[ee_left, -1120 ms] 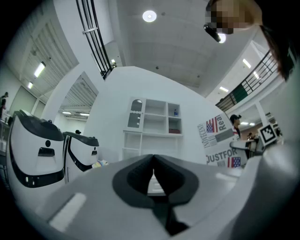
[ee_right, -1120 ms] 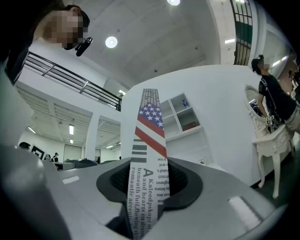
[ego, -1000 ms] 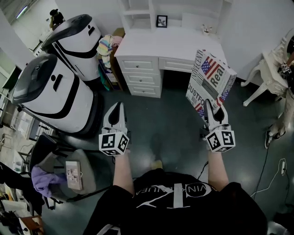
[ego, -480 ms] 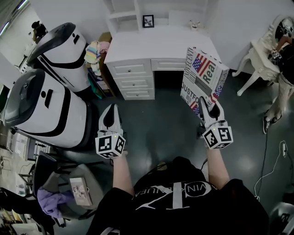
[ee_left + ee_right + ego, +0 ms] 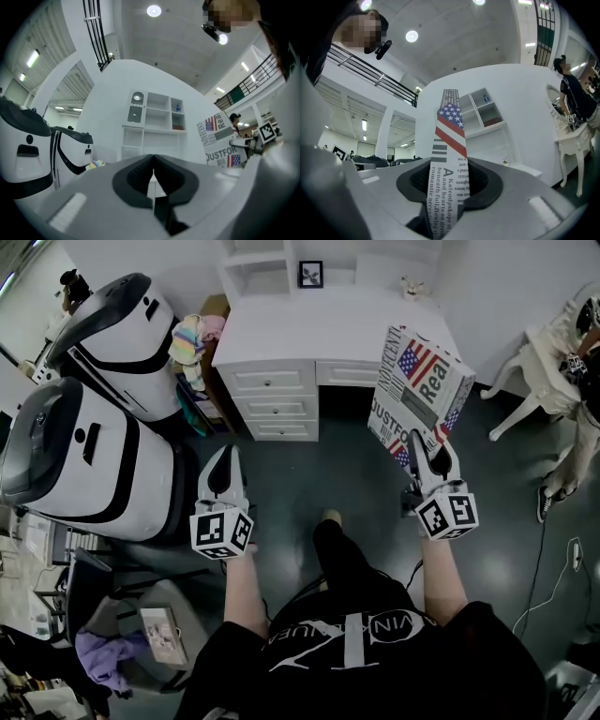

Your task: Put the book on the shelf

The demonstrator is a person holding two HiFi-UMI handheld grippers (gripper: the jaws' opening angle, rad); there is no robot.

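Right gripper view showed the right hand-held gripper (image 5: 449,185) clamped on the lower end of the book (image 5: 450,136), whose narrow edge, with newspaper print and a stars-and-stripes panel, rose upright from between the jaws. Left gripper view showed the left hand-held gripper (image 5: 153,178) with its jaws pressed together, tips touching. In the head view both were held out ahead of the person's body at about the same height and well apart. The book stood tilted just beyond the right one, over the dark floor (image 5: 347,484). To the left of the left hand-held gripper stood two large white machines (image 5: 89,446) with black trim, close beside each other. Farther ahead of both, a white desk (image 5: 323,320) with a stack of drawers (image 5: 277,399) stood against the wall, and the book's top reached its front right corner in that view. Beyond the desk top rose the white shelf (image 5: 258,259), a small framed picture (image 5: 310,274) at its foot. Far off to the right of the right hand-held gripper were a white chair (image 5: 539,343) and another person (image 5: 576,96).
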